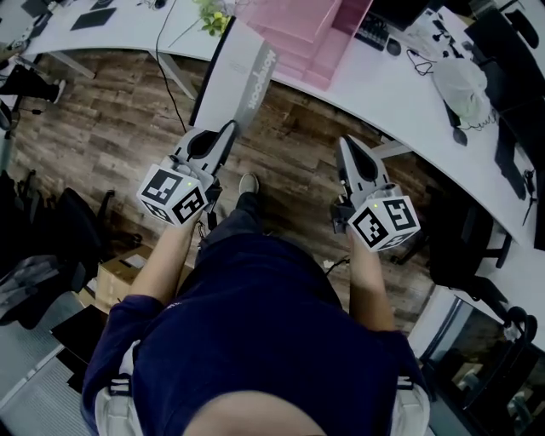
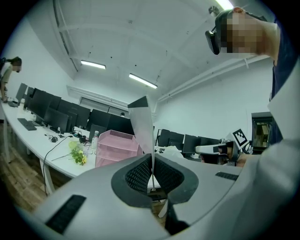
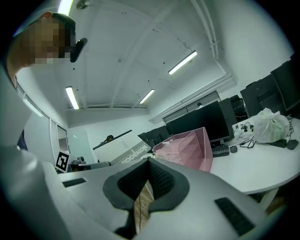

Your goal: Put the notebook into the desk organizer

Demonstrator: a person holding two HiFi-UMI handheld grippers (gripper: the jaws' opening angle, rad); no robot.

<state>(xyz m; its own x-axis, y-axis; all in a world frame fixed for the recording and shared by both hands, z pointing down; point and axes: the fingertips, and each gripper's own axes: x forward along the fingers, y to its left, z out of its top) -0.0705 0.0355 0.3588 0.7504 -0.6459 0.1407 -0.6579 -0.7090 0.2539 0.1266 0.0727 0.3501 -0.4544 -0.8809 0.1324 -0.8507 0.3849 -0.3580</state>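
- To the left in the head view I see wooden floor, with a cardboard box low down beside the person's leg.
- My left hand-held gripper is clamped on the near edge of the notebook. In the left gripper view the two ribbed pads of that hand-held gripper are pressed together, and the thin white notebook stands up from between them.
- The notebook is in the air, slanting up and away from the gripper over the floor. Its far end points at the desk edge, near the organizer. It is not in the organizer.
- From the right gripper view the notebook shows as a pale panel with grey lettering, to the left of the organizer.
- A small bunch of yellow-green flowers lies on the desk just left of the organizer; the left gripper view shows them too.
- The pink desk organizer stands on the white desk, with its tiers open. It shows in both gripper views.
- My right hand-held gripper hangs over the floor, well apart from the notebook. Its jaws are together with nothing between them.
- Right of the organizer are a dark keyboard and, farther along, a white bag.
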